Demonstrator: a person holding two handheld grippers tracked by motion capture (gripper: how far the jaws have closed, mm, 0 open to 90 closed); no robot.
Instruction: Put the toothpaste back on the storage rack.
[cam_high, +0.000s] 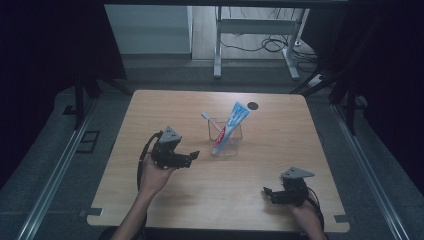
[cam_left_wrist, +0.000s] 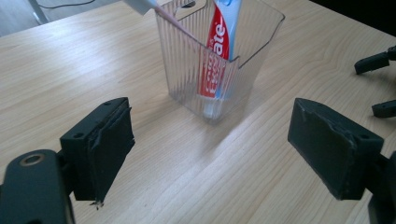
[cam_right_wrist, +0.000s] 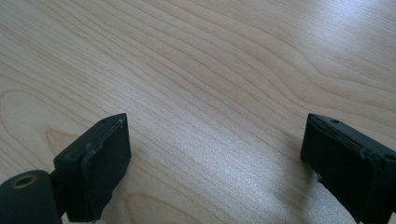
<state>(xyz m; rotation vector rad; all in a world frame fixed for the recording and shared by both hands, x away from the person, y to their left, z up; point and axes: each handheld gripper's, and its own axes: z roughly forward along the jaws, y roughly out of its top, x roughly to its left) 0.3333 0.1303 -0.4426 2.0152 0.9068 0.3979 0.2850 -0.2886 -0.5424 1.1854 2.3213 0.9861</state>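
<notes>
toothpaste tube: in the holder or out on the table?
In. The toothpaste tube stands tilted inside the clear holder, cap end down at its bottom, top leaning out over the rim. A toothbrush shares it.

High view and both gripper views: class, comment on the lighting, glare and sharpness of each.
High view: dim, surroundings near black, table evenly lit. Left gripper view: clear holder and toothpaste sharp, pale sheen on the wood. Right gripper view: soft glare on the wood between the jaws, grain crisp.

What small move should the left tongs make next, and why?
Probably ease forward toward the cup. The left tongs are open and aimed at it but apart from it, and the toothpaste leans inside the cup, within their line.
</notes>
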